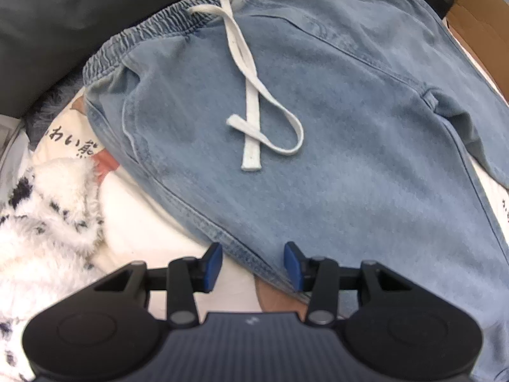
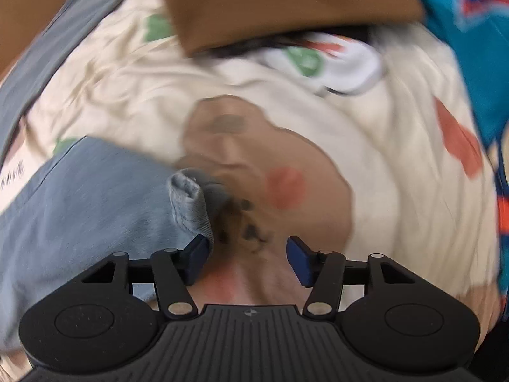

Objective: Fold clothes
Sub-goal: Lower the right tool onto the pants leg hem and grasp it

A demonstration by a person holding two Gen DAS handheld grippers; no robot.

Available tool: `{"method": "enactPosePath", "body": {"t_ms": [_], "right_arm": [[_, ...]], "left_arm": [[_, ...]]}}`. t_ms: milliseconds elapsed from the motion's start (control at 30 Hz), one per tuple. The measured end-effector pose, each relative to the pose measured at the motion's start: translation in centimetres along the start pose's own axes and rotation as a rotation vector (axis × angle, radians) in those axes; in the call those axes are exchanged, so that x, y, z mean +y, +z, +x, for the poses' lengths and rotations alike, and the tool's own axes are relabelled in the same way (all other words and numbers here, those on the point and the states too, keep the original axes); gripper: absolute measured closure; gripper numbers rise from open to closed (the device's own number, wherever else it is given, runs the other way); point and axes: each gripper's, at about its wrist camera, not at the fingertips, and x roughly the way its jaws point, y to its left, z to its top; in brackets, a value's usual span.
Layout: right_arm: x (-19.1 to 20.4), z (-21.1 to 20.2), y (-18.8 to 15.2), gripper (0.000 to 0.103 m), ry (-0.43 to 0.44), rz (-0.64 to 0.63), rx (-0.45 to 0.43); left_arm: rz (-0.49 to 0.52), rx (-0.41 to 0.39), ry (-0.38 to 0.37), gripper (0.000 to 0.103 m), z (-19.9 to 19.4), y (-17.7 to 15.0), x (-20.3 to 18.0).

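Jeans (image 1: pixel 334 146) were light-blue denim with an elastic gathered waistband (image 1: pixel 136 36) and a white drawstring (image 1: pixel 251 95) lying loose in a crossed loop on the front; they lay spread flat on a cream printed sheet (image 1: pixel 140 222), waistband at the far side. Side seam and a pocket edge ran along the near-left of the jeans, some creasing at the right. Left gripper (image 1: pixel 253 265) hovered just over the near seam of the jeans, jaws apart, blue pads (image 1: pixel 212 265) clear of the cloth, nothing held. Right view was motion-blurred: right gripper (image 2: pixel 248 261) also had jaws apart, nothing between them; a bunched denim hem (image 2: pixel 191 203) sat just beside its left pad, contact can't be confirmed. Beyond that hem the sheet showed a brown bear print (image 2: pixel 254 159) with a red cheek. Around the jeans: fluffy white-and-black garment (image 1: pixel 41 222) to the near-left, dark cushion (image 1: pixel 63 9) behind the waistband, cardboard (image 1: pixel 477 22) to the far-right. In the right view, a brown item (image 2: pixel 286 3) lay far from the hem, a teal patterned fabric (image 2: pixel 477 31) to the right, a white printed garment (image 2: pixel 327 60) between them.
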Motion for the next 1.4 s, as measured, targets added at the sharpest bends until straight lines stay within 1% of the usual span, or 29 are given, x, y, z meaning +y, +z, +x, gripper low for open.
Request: {"method": "enactPosePath", "body": {"t_ms": [33, 67, 167, 200, 233, 300, 333, 367, 433, 500, 633, 667, 767, 833, 967, 1100, 1133, 1167, 1200, 1233, 1267, 1300, 1333, 1367, 1400], "right_arm": [[-0.9, 0.1, -0.2, 0.064, 0.004, 0.039, 0.001], [-1.9, 0.2, -0.5, 0.065, 0.012, 0.079, 0.002], [-4.3, 0.1, -0.8, 0.065, 0.162, 0.211, -0.024], [-4.3, -0.2, -0.8, 0.065, 0.194, 0.213, -0.039], [-4.2, -0.6, -0.8, 0.064, 0.224, 0.209, -0.055], [-3.1, -1.4, -0.5, 0.059, 0.251, 0.169, -0.083], [-2.3, -1.8, -0.3, 0.051, 0.257, 0.140, -0.095], [-1.5, -2.1, 0.1, 0.046, 0.252, 0.107, -0.109], [0.7, -2.4, 1.1, 0.039, 0.243, 0.025, -0.122], [2.5, -2.4, 1.8, 0.037, 0.245, -0.041, -0.111], [6.4, -1.3, 2.8, 0.035, 0.205, -0.137, -0.041], [7.2, -0.8, 3.0, 0.035, 0.184, -0.154, -0.020], [9.1, 0.6, 3.4, 0.033, 0.173, -0.191, 0.047], [10.0, 1.2, 3.6, 0.031, 0.148, -0.216, 0.071], [11.2, 2.7, 3.5, 0.030, 0.082, -0.242, 0.107], [12.0, 3.5, 2.9, 0.028, 0.040, -0.269, 0.113], [12.0, 3.4, 2.7, 0.028, 0.039, -0.267, 0.110], [11.9, 3.4, 2.6, 0.029, 0.038, -0.263, 0.107], [11.7, 3.3, 2.5, 0.030, 0.034, -0.260, 0.100], [11.4, 3.1, 2.4, 0.034, 0.028, -0.257, 0.094], [11.2, 3.0, 2.2, 0.042, 0.023, -0.254, 0.087], [11.0, 2.9, 2.1, 0.048, 0.018, -0.251, 0.081], [10.5, 2.7, 2.1, 0.060, 0.020, -0.241, 0.078], [10.0, 2.5, 2.2, 0.067, 0.024, -0.230, 0.075], [9.5, 2.3, 2.2, 0.070, 0.028, -0.219, 0.073]], "left_arm": [[-0.004, 0.001, 0.002, 0.057, 0.0, 0.1, 0.2], [-0.013, 0.002, 0.002, 0.057, -0.1, 0.1, 0.4], [-0.024, 0.003, 0.003, 0.057, -0.2, 0.3, 0.8], [-0.025, 0.003, 0.005, 0.057, -0.3, 0.3, 0.8], [-0.025, 0.004, 0.007, 0.057, -0.3, 0.2, 0.7], [-0.025, 0.004, 0.013, 0.057, -0.5, 0.2, 0.3], [-0.026, 0.005, 0.014, 0.057, -0.5, 0.2, 0.3], [-0.028, 0.006, 0.014, 0.057, -0.6, 0.1, 0.2], [-0.032, 0.007, 0.014, 0.057, -0.7, 0.0, -0.1], [-0.028, 0.004, 0.013, 0.057, -0.8, -0.2, -0.4], [-0.022, 0.004, 0.007, 0.057, -0.7, -0.1, -0.7], [-0.020, 0.005, 0.008, 0.057, -0.7, -0.1, -0.7], [-0.015, 0.011, 0.011, 0.057, -0.4, -0.1, -0.7], [-0.015, 0.014, 0.012, 0.057, -0.3, 0.0, -0.7], [-0.018, 0.016, 0.012, 0.057, 0.0, 0.0, -0.4], [-0.029, 0.023, 0.009, 0.057, 0.5, -0.2, 0.0], [-0.030, 0.024, 0.008, 0.056, 0.6, -0.3, 0.0], [-0.031, 0.024, 0.009, 0.052, 0.7, -0.4, 0.1], [-0.032, 0.023, 0.009, 0.051, 0.7, -0.4, 0.2], [-0.033, 0.023, 0.010, 0.051, 0.8, -0.5, 0.3], [-0.035, 0.023, 0.009, 0.051, 0.9, -0.5, 0.3], [-0.038, 0.023, 0.006, 0.051, 1.0, -0.5, 0.4], [-0.040, 0.022, 0.003, 0.051, 1.1, -0.5, 0.5], [-0.042, 0.021, 0.001, 0.051, 1.1, -0.6, 0.5], [-0.045, 0.020, -0.001, 0.051, 1.1, -0.6, 0.5]]}}
